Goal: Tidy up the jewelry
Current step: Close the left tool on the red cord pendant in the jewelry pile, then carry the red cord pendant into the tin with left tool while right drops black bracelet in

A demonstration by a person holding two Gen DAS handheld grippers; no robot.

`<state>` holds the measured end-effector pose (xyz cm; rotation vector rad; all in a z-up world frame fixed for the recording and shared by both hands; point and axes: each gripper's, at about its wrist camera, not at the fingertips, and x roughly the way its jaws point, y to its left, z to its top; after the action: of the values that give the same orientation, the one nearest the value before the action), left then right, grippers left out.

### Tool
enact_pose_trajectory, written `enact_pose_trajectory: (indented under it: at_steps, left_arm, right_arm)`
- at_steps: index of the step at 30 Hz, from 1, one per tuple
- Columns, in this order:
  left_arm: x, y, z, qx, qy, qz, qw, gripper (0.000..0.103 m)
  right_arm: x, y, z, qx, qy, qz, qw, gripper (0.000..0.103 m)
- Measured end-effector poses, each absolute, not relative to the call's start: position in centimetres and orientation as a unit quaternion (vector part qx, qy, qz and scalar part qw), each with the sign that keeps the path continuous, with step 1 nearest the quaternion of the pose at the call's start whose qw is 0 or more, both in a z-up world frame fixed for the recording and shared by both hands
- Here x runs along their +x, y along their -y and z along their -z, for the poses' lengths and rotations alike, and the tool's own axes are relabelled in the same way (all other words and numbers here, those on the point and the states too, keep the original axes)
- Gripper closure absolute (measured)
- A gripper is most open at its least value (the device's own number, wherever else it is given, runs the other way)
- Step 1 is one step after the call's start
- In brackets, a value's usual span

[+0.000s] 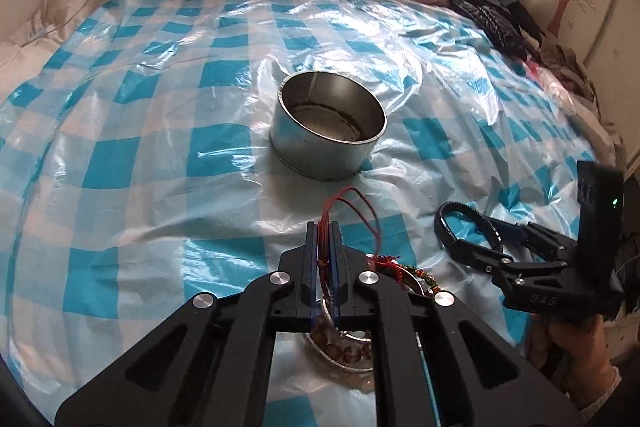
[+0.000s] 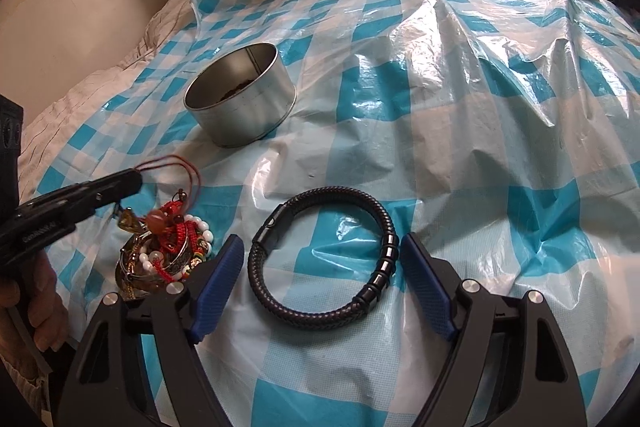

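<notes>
Red cord (image 1: pixel 325 227) is pinched between the closed jaws of the left gripper (image 1: pixel 323 259), its loop sticking out beyond the tips; the rest of the jewelry heap (image 2: pixel 164 251), beads and bangles, lies on the checked plastic sheet (image 2: pixel 480 107) below it. Further back, the tin (image 2: pixel 240 95) stands with no jewelry in it, as far as can be seen. To the right, the black bracelet (image 2: pixel 324 259) lies flat between the wide-open right gripper (image 2: pixel 322 259), whose pads do not touch it. By my judgement nothing is stowed yet; everything is left to do.
</notes>
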<state>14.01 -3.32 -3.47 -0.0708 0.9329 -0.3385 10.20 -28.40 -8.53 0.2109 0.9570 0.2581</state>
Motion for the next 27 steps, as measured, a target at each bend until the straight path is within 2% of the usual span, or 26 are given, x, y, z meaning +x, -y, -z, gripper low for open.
enact_pose_trajectory:
  at_steps: [2, 10, 18, 27]
  left_arm:
    - [13.7, 1.3, 2.5, -0.061, -0.439, 0.154, 0.883, 0.098]
    - [12.4, -3.1, 1.8, -0.097, -0.430, 0.136, 0.887, 0.098]
    - [11.4, -2.5, 3.6, -0.114, -0.437, 0.151, 0.879, 0.098]
    - [12.7, -0.4, 0.9, -0.115, -0.411, 0.176, 0.887, 0.098]
  right_arm:
    - [10.1, 28.4, 8.4, 0.100, -0.456, -0.121, 0.876, 0.032]
    - [8.7, 28.8, 6.9, 0.092, -0.423, -0.111, 0.895, 0.036]
    - [7.4, 27.5, 5.1, 0.060, -0.403, -0.136, 0.903, 0.037]
    - [9.0, 25.1, 2.5, 0.075, -0.373, -0.164, 0.910, 0.036]
